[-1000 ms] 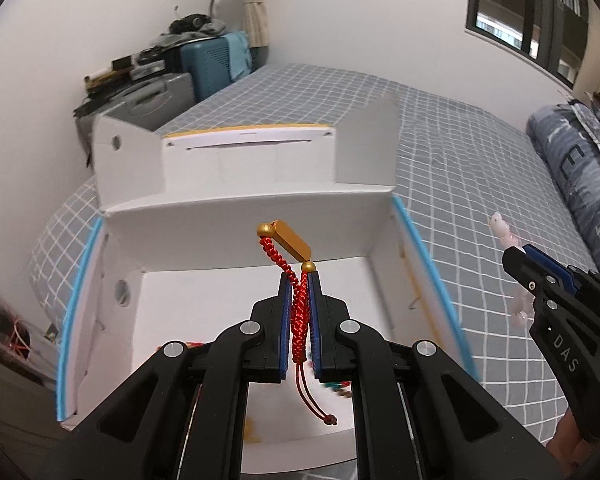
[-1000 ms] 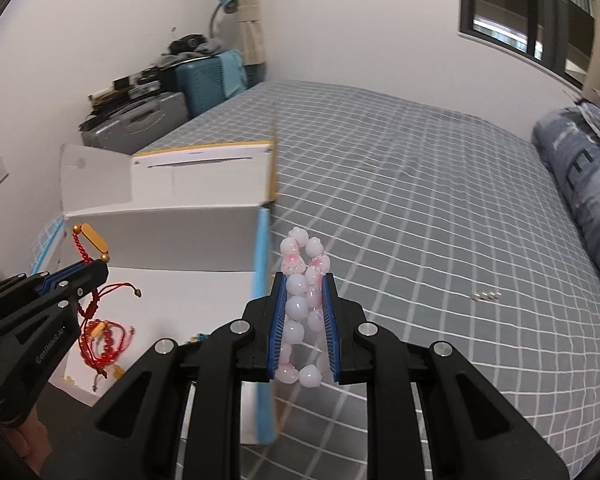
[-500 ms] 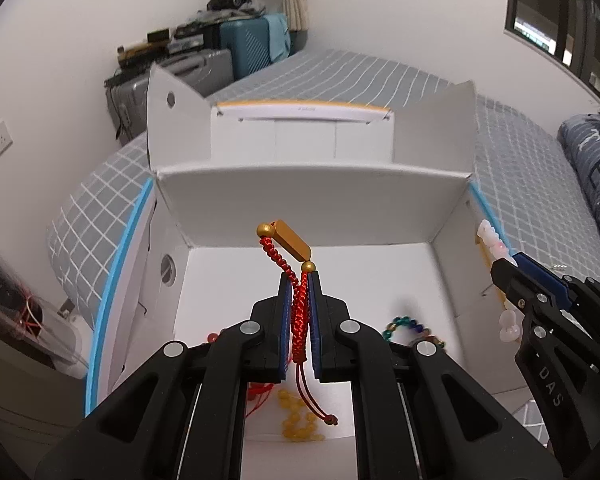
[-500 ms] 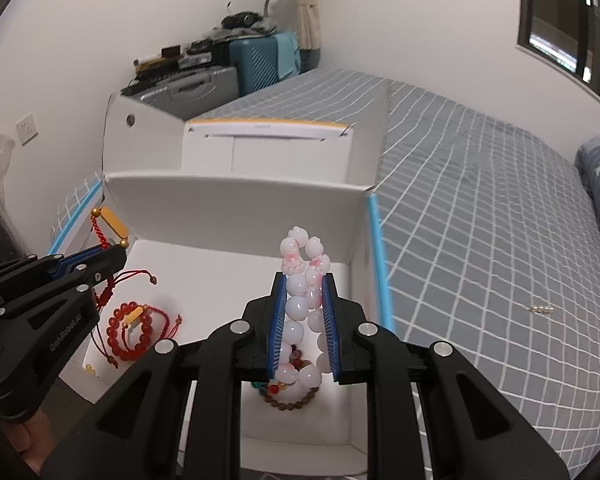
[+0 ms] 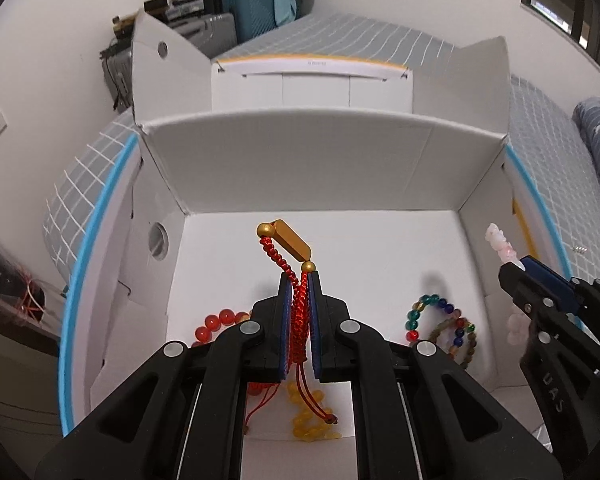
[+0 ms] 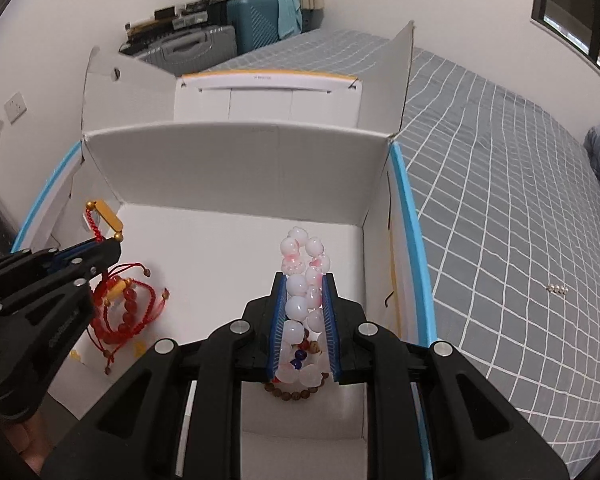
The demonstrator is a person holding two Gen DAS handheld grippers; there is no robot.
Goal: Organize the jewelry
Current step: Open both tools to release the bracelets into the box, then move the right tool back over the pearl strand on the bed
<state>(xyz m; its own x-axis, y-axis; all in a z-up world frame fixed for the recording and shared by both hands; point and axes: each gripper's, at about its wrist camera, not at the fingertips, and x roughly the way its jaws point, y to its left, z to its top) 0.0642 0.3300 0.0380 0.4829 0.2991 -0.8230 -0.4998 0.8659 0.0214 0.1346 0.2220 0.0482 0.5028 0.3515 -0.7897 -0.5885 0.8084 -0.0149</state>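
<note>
I've brought both grippers over the box (image 5: 300,152), left (image 5: 299,276) clamping the red bracelet (image 5: 288,248), right (image 6: 305,280) the white beads (image 6: 300,258)

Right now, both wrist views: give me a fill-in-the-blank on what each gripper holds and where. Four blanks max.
1. The left gripper is shut on a braided ____ cord bracelet with a gold bar.
2. The right gripper is shut on a bracelet of pale ____ beads.
3. Both grippers are over the open white ____.
4. The box stands on a grey checked ____.

Missing words: red; pink; box; bed
</note>
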